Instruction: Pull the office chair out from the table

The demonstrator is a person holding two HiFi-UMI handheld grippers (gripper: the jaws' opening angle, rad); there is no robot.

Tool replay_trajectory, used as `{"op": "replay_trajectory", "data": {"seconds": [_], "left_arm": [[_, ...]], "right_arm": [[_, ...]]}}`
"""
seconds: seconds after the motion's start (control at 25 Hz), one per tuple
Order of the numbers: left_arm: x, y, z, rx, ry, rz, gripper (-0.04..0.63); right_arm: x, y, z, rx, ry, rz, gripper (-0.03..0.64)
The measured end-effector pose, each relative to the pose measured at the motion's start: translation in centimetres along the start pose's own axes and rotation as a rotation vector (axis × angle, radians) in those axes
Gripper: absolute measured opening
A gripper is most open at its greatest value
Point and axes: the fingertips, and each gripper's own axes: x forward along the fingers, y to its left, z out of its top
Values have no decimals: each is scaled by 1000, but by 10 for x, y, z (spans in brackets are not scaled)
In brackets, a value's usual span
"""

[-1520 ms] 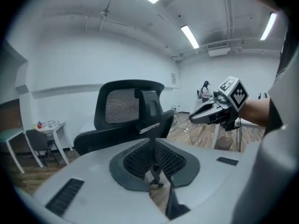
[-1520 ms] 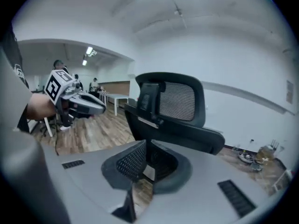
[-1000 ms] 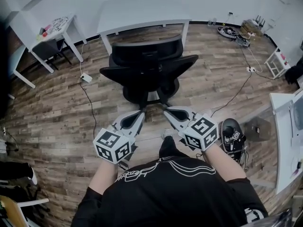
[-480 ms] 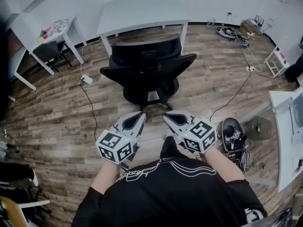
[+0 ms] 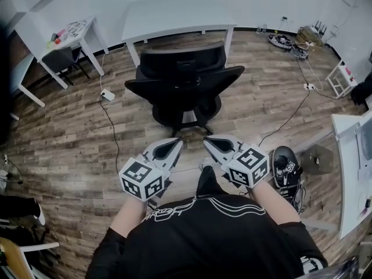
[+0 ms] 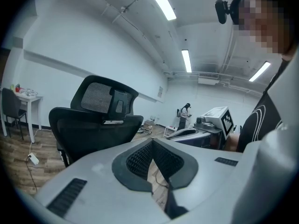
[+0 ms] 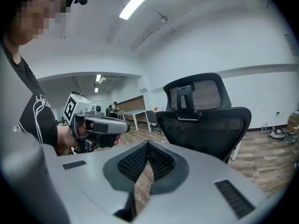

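The black, mesh-backed office chair with its headrest is set on the wood floor just before the white surface. The left claw and right claw are held pressed together, empty, short of it.

It's an open-plan office or lab workroom. There are plain white walls and a wood-plank floor. A black mesh office chair stands at 12 o'clock before a white table, with a cluttered second desk at 10 o'clock. A tangle of cables lies at 1 o'clock. Long strip lights run overhead.
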Motion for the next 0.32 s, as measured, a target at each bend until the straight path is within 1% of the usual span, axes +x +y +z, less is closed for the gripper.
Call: {"op": "replay_trajectory", "data": {"seconds": [0.08,0.32], "left_arm": [[1,-2,-1,22,8,-4,6],[4,-4,-4,48,35,-30,6]], "right_arm": [[0,-1,0,-1,1,1,34],[5,-2,-1,-5,9,4,34]]}}
